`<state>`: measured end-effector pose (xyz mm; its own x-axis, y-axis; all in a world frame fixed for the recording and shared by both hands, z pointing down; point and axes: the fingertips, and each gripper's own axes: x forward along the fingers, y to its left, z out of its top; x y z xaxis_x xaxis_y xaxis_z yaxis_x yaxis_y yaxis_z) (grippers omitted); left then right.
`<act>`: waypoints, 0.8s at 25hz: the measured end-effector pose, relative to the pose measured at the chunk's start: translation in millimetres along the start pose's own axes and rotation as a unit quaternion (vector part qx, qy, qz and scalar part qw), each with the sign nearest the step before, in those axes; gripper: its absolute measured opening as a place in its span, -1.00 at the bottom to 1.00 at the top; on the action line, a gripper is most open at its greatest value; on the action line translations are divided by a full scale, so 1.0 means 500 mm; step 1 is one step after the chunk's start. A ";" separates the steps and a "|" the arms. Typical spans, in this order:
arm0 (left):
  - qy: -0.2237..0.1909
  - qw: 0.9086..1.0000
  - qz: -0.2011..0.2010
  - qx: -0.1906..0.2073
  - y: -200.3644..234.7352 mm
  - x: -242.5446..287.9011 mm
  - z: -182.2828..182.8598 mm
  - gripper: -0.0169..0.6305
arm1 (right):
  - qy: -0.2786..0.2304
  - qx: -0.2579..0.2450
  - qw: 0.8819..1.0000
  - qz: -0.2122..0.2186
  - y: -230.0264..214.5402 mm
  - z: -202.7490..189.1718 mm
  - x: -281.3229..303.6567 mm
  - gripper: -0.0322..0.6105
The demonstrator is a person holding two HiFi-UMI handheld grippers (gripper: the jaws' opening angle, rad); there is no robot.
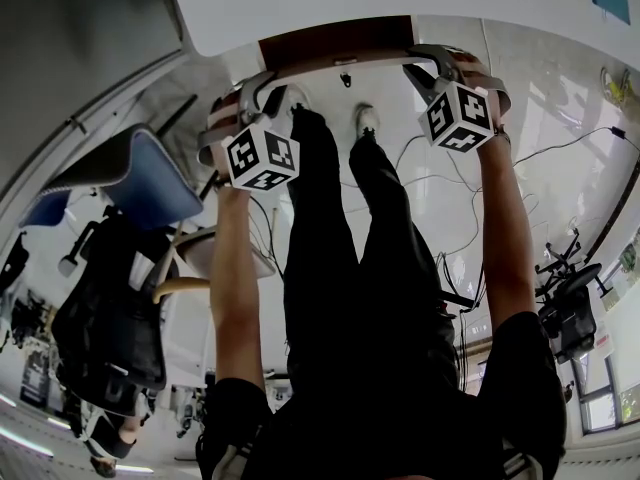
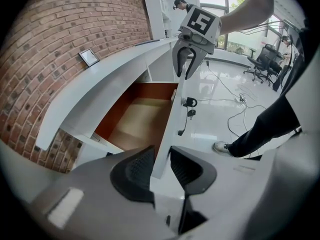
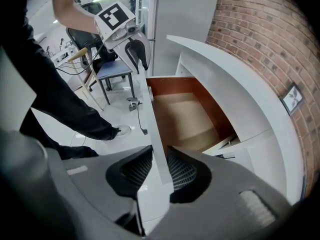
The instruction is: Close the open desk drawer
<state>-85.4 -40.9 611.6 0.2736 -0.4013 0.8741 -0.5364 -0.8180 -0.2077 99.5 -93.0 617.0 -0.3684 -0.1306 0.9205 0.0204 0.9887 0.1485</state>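
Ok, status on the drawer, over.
Both clamped on the drawer front: left gripper, right gripper. The drawer open, inside looks bare. Only keys hanging off its outer face, nothing seen blocking.

No text, label, brand or number can be read.

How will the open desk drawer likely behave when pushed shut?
Probably stiff: its front panel is a flat board clamped by left gripper and right gripper. Likely light: the drawer looks empty. The hanging key may swing.
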 end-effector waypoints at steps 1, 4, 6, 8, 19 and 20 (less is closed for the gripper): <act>0.001 1.000 0.003 -0.002 0.007 0.002 0.001 -0.58 | 0.000 0.000 1.000 -0.002 -0.006 0.001 0.002 -0.59; 0.002 1.000 0.010 -0.006 0.024 0.006 0.002 -0.58 | -0.001 -0.002 1.000 -0.006 -0.022 0.007 0.006 -0.59; 0.001 1.000 0.015 -0.006 0.033 0.007 0.004 -0.57 | -0.003 -0.003 1.000 -0.010 -0.030 0.009 0.007 -0.59; -0.001 1.000 0.021 -0.008 0.041 0.007 0.007 -0.57 | -0.004 -0.002 1.000 -0.014 -0.039 0.012 0.005 -0.59; -0.003 0.999 0.034 -0.011 0.081 0.015 0.016 -0.56 | -0.005 0.002 1.000 -0.029 -0.082 0.022 0.011 -0.58; -0.003 0.999 0.035 -0.011 0.083 0.016 0.016 -0.56 | -0.006 0.002 1.000 -0.029 -0.083 0.023 0.012 -0.58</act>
<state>-99.2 -81.4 606.6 0.2399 -0.4595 0.8552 -0.5721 -0.7786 -0.2578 86.0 -134.2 612.5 -0.3800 -0.1862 0.9061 -0.0049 0.9799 0.1993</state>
